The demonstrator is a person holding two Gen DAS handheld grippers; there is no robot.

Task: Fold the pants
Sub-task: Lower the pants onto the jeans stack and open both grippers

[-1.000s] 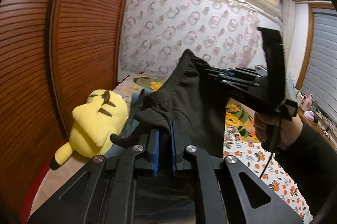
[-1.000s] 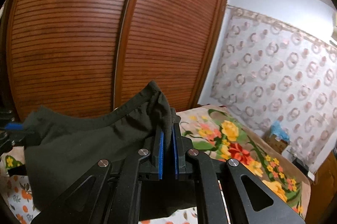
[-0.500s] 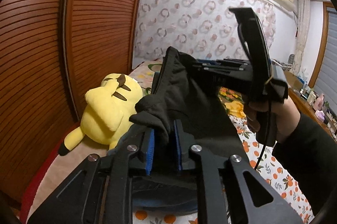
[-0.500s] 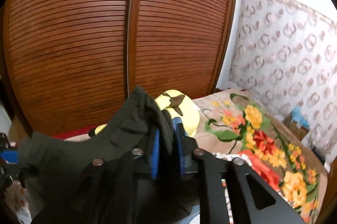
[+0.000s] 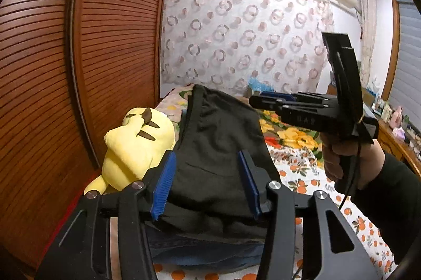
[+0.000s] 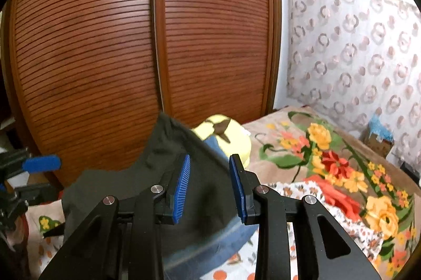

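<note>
The dark grey-black pants lie folded on a pile on the bed, on top of a blue denim garment. My left gripper is open, its blue pads on either side of the pants without holding them. My right gripper is also open, above the pants; in the left wrist view it hovers just past the pants' far right corner, held by a hand.
A yellow plush toy lies left of the pile against the brown slatted wardrobe doors. The bed has a floral blanket and an orange-print sheet. A patterned curtain hangs behind.
Both grippers opened and let go of the pants. The pants dropped onto the pile on the bed, and the right gripper drew back to the right.
</note>
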